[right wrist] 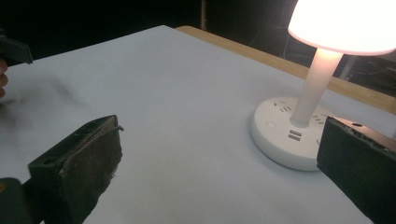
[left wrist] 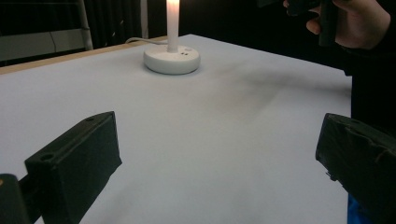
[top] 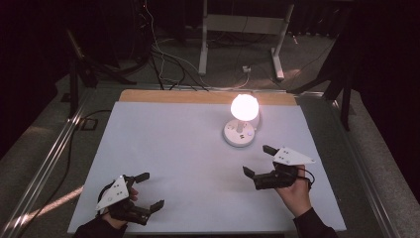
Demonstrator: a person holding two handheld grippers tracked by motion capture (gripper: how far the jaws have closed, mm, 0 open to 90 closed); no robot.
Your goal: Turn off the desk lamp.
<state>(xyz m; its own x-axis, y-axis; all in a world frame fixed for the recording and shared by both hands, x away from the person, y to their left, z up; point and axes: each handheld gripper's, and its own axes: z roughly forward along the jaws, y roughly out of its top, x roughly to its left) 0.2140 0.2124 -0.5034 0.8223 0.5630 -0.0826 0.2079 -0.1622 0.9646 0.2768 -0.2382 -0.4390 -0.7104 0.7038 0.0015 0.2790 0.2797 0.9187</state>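
Small white table lamp point(top: 241, 121), lit, sits toward the far right-centre of the white table top point(top: 173, 148): glowing dome shade on a thin white stem, round flat white base. The right gripper view brings out the base point(right wrist: 285, 140) up close, with paired USB-like slots on the side facing the camera and faint socket holes on top; the high view blurs these to small marks. The left gripper view catches the lamp point(left wrist: 172, 53) far off, stem and base, shade cut by the frame top. Right gripper point(top: 261, 161) is near the lamp, just in front of it and apart, jaws spread wide with nothing between them, held by a hand point(top: 295, 193) in a dark sleeve. Left gripper point(top: 149, 191) hangs at the near left corner, well apart from the lamp, jaws also wide and empty. A wooden strip point(top: 198, 95) edges the table's far side; cables point(top: 163, 59) and a white frame point(top: 242, 29) lie on the dark floor beyond.
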